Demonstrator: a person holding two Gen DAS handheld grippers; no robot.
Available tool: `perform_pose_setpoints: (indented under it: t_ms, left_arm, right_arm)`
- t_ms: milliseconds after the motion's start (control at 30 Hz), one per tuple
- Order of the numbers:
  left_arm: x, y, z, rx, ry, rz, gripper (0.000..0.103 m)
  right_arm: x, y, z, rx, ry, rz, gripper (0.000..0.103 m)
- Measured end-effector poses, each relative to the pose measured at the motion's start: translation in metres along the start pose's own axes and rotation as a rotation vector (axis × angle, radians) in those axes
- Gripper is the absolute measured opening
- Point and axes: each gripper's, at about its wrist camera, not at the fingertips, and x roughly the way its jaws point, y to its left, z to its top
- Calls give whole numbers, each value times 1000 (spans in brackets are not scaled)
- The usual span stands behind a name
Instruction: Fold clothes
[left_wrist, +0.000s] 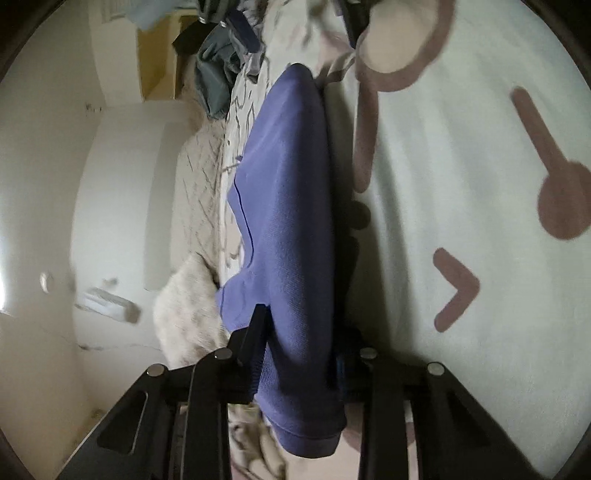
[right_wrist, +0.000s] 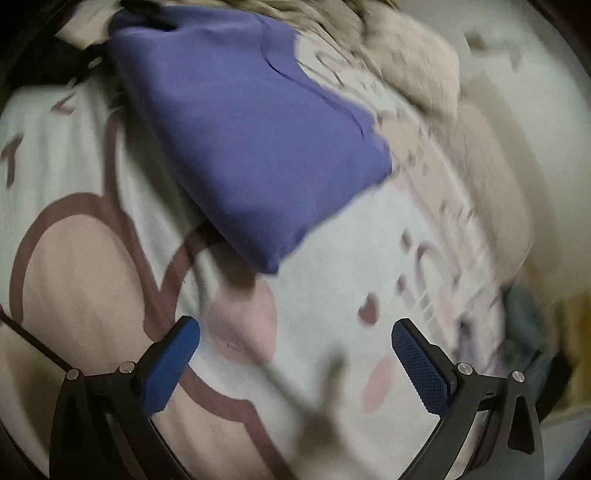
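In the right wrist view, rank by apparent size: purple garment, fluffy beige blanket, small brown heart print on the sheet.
1. purple garment, largest.
2. fluffy beige blanket, smaller as seen, though blurred and cut off by the frame, so unsure.
3. brown heart print, clearly smallest.

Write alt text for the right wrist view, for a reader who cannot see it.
The right gripper hangs with its jaws wide open and holding nothing, above a pale bedsheet printed with pink and brown shapes. Ahead lies a folded purple garment, lifted at its far corner by the left gripper. A beige fuzzy blanket sits beyond; the picture is motion-blurred.
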Motion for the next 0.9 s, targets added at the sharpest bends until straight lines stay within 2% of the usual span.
perform_pose_setpoints:
  t_ms: [133, 233, 333, 433, 567, 633, 700, 767, 833, 900]
  left_arm:
    - [3, 24, 0, -205, 28, -136, 29]
    - [10, 53, -1, -407, 30, -278, 27]
    - [17, 73, -7, -558, 29, -371, 27]
    - [24, 91, -12, -705, 29, -462, 25]
    - [16, 94, -16, -826, 25, -540, 24]
    - [15, 97, -21, -876, 25, -569, 24]
    - [16, 100, -25, -913, 28, -588, 24]
    - [17, 103, -28, -949, 30, -607, 24]
    - [17, 106, -31, -985, 33, -626, 24]
    - [21, 108, -32, -986, 36, -630, 24]
  right_arm:
    - [-25, 24, 14, -167, -191, -153, 103]
    - [-38, 53, 22, -324, -332, -263, 103]
    - [-38, 70, 32, -417, -405, -318, 103]
    - [-32, 78, 46, -442, -423, -324, 103]
    - [-23, 84, 66, -452, -412, -324, 103]
    - [-18, 87, 77, -455, -376, -331, 102]
    - [-8, 83, 81, -459, -344, -354, 90]
    - [2, 80, 85, -464, -312, -378, 62]
    - [10, 76, 80, -472, -274, -404, 52]
    - [19, 73, 75, -481, -235, -429, 50]
